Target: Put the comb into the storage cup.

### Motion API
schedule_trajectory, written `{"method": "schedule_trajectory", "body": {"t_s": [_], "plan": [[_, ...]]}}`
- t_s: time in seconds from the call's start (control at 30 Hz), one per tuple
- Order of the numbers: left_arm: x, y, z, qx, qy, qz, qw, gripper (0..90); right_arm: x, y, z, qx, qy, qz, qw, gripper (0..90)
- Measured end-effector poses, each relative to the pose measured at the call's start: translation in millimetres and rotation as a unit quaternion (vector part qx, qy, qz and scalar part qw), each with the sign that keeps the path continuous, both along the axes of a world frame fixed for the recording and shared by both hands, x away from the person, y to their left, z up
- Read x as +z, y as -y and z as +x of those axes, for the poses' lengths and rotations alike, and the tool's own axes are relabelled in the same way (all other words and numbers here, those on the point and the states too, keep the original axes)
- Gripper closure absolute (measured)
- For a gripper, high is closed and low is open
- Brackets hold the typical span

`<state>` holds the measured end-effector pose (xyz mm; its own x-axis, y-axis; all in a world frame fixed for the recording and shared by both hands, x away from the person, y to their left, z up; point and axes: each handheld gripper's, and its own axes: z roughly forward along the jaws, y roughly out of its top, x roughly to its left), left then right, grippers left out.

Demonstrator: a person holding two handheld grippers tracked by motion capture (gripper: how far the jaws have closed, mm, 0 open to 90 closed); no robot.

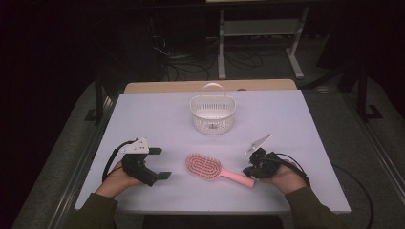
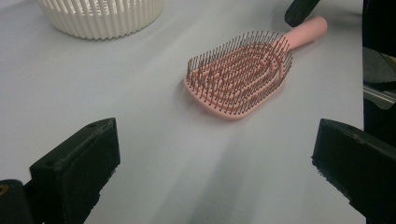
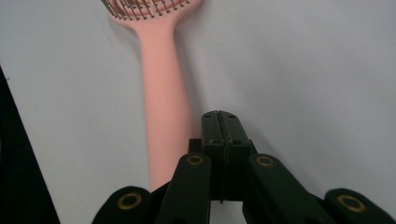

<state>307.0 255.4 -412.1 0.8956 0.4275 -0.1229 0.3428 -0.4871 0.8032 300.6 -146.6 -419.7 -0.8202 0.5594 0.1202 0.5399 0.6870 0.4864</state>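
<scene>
Both forearms enter from the near table edge, each hand holding a black two-jaw gripper. Left gripper [image 1: 160, 163]: jaws spread wide, nothing between them, resting on the table to the left of the hairbrush. Right gripper [image 3: 219, 133]: jaws clenched flat against each other, holding nothing, their tips just beside the end of the brush handle; whether they touch it cannot be told.

Hairbrush [image 1: 216, 170]: pink, smooth plastic, lying flat with bristles up near the front of the white table [image 1: 157, 114], between the two grippers. Head is a rounded oval with slotted openings; dark, thin bristles stand in curved rows. Handle is straight, rounded, and points toward the right gripper.

Basket [image 1: 213, 113]: white plastic, oval, with finely ribbed slatted walls and an arched handle, standing upright farther back at table centre, well apart from the brush.
</scene>
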Motion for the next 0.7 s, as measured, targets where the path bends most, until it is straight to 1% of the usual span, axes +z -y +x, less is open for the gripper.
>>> {"method": "schedule_trajectory", "body": {"t_s": [0.53,0.7], "plan": [[0.1,0.0,0.0,0.000,0.000,0.000,1.0000,0.6,-1.2,-0.4,-12.5,0.006,-0.003,-0.001,1.0000,88.9],[0.1,0.1,0.0,-0.001,0.000,0.001,1.0000,0.6,-3.6,-2.9,-16.4,0.011,-0.005,-0.008,0.9999,89.0]]}}
